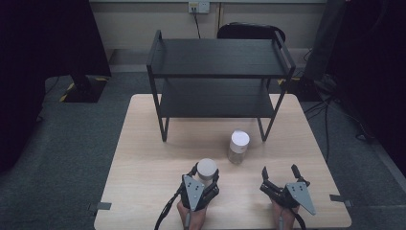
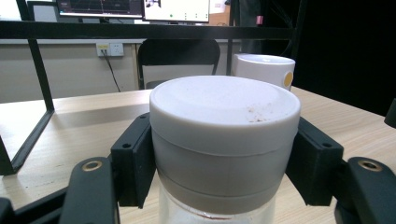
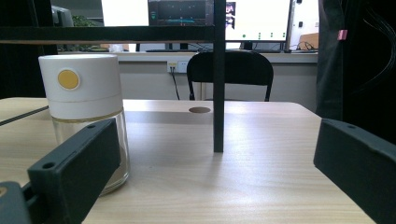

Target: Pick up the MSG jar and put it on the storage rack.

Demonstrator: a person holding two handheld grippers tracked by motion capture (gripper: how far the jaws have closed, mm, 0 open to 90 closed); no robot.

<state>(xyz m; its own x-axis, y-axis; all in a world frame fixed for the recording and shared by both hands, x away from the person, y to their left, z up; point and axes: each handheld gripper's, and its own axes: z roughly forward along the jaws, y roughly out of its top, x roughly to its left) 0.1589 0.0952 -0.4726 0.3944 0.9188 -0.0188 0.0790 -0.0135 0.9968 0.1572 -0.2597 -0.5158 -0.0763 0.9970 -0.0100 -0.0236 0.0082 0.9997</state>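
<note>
Wood table (image 1: 143,158), L claw (image 1: 206,173) clamping jar (image 1: 207,168), R claw (image 1: 280,171) agape

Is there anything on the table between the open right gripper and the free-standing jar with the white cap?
Nothing: in the high view, bare wood runs from the right gripper to the jar.

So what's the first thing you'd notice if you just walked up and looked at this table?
Probably the big black two-shelf rack standing at the far end of the wooden table. Next, the two glass jars with white lids: the left hand-held gripper has its jaws around the near jar, while the other jar stands free a little farther back. The right hand-held gripper rests open beside them, holding nothing.
</note>
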